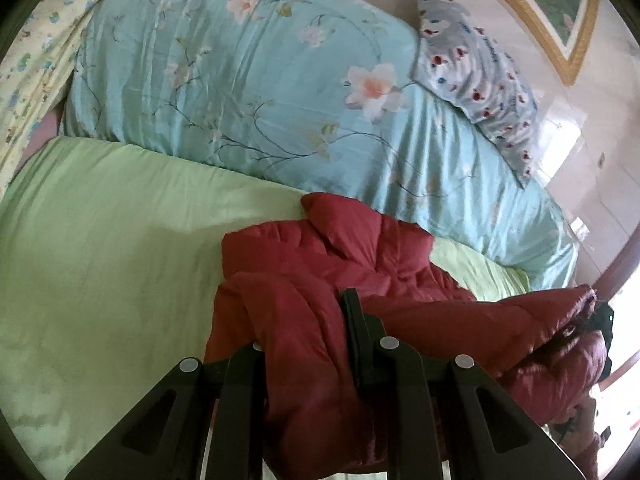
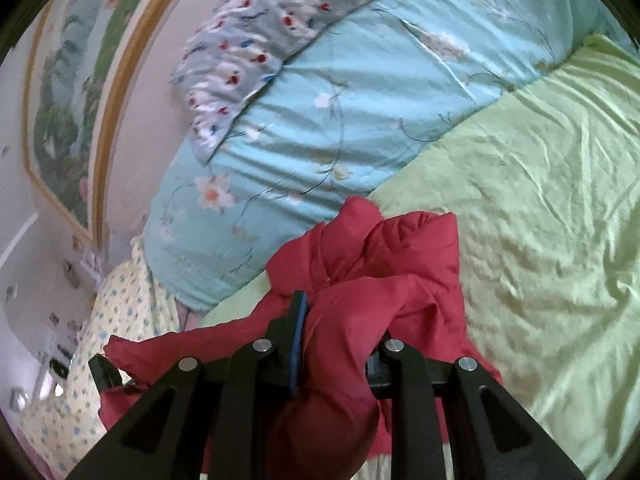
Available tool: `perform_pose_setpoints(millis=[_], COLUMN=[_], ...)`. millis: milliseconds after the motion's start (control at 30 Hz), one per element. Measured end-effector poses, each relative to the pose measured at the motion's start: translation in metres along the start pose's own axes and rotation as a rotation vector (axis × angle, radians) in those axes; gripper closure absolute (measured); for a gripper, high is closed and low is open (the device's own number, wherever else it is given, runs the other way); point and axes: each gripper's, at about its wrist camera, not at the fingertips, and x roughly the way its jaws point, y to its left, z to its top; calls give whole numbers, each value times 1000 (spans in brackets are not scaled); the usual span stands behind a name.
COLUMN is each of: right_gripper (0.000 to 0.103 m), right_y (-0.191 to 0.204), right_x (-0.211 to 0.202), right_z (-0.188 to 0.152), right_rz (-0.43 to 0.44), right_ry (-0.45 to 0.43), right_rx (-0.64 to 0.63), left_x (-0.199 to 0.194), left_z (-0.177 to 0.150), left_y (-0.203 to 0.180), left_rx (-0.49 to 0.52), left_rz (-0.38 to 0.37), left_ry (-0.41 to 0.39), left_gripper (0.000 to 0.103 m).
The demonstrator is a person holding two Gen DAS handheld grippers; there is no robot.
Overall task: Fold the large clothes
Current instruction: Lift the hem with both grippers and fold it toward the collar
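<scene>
Both grippers are clamped on the red padded jacket (image 1: pixel 320 280). Left gripper (image 1: pixel 312 344): jaws narrow, a thick fold of the jacket pinched between them and draped over the near finger. Right gripper (image 2: pixel 340 340): jaws likewise narrow, gripping a bunched fold that hides most of the right-hand finger; the blue-ribbed pad (image 2: pixel 298 344) presses against the fabric. Jacket lies crumpled on the light green sheet (image 1: pixel 100 248), stretched between the two grippers, its far part touching the sheet. Beyond it, a turquoise floral quilt (image 1: pixel 248 80) is heaped, with a grey flowered pillow (image 1: pixel 476 76) at its far right end. A gold-framed picture (image 2: pixel 68 92) hangs on the wall.
</scene>
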Motion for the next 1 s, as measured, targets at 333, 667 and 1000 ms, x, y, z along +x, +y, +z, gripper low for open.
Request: perform_pose_setpoints(millis=[333,667,1000], right_gripper=[79,76,76], right_y=[-38,-64,-67], right_x=[68,129,161], right_z=[26,33,41], right_rz=[-69,-185,-238], right_ry=[-12,-61,-83], right_rx=[117,146,116], left_x=[113,185,126], left_z=[39,57,46], left_y=[16,31,14], left_rx=[-63,-113,-6], left_rz=[80,102,114], left_ry=[69,108,32], left_gripper=[84,81,60])
